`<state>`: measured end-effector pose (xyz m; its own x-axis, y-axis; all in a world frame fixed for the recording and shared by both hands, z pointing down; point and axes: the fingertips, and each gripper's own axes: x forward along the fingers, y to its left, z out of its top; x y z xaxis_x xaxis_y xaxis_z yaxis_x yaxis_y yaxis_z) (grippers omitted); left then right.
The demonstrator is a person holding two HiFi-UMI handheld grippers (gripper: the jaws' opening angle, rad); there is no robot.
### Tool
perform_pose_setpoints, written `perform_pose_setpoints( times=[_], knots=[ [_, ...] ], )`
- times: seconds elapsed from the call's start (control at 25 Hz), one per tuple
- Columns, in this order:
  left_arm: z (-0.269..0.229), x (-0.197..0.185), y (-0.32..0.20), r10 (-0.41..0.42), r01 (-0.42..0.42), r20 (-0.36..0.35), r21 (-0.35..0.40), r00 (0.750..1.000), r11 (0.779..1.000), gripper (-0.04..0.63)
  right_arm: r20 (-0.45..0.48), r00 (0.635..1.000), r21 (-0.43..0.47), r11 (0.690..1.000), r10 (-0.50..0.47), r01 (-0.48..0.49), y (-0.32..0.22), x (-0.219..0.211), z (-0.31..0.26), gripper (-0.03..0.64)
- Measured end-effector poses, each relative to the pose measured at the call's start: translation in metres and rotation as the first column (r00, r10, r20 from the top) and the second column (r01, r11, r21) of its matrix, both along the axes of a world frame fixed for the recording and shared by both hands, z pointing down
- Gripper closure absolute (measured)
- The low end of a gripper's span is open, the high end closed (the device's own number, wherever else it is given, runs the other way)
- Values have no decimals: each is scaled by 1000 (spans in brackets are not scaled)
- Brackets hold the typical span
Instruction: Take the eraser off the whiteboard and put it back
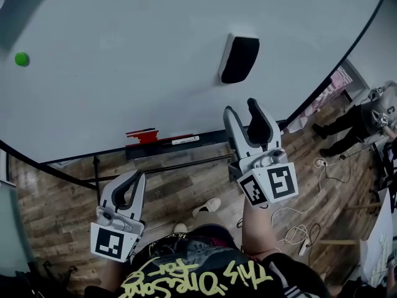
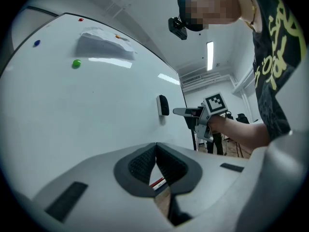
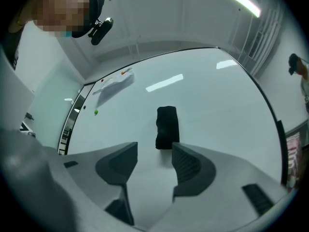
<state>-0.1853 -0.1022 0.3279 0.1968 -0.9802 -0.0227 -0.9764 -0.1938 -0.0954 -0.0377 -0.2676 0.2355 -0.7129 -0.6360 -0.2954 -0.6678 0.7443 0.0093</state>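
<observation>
Up at twelve o'clock from our right gripper (image 1: 242, 107), the black rectangular eraser (image 1: 239, 59) sits stuck on the glossy white whiteboard (image 1: 124, 54). Jaws gape wide, empty. Closing off-centre could knock it loose, we reckon.

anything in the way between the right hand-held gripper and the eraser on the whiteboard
Nothing visible. The right hand-held gripper, jaws apart and empty, points at the eraser stuck on the whiteboard; only bare board and open air lie between them.
</observation>
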Motion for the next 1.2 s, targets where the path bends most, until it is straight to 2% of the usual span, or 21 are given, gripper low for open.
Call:
perform_pose_setpoints(
  times=[0.52,0.76,1.2],
  knots=[
    [-1,8,-5,34,-34,1,8,999,999,588,-2,998,-16,998,-56,56,30,-2,10,488],
    [-2,12,-5,40,-40,-4,10,999,999,588,12,996,-39,996,-84,85,39,-3,18,555],
    [-6,20,-6,50,-50,-3,15,999,999,588,-1,991,-60,990,-130,130,53,-5,33,591]
  ],
)
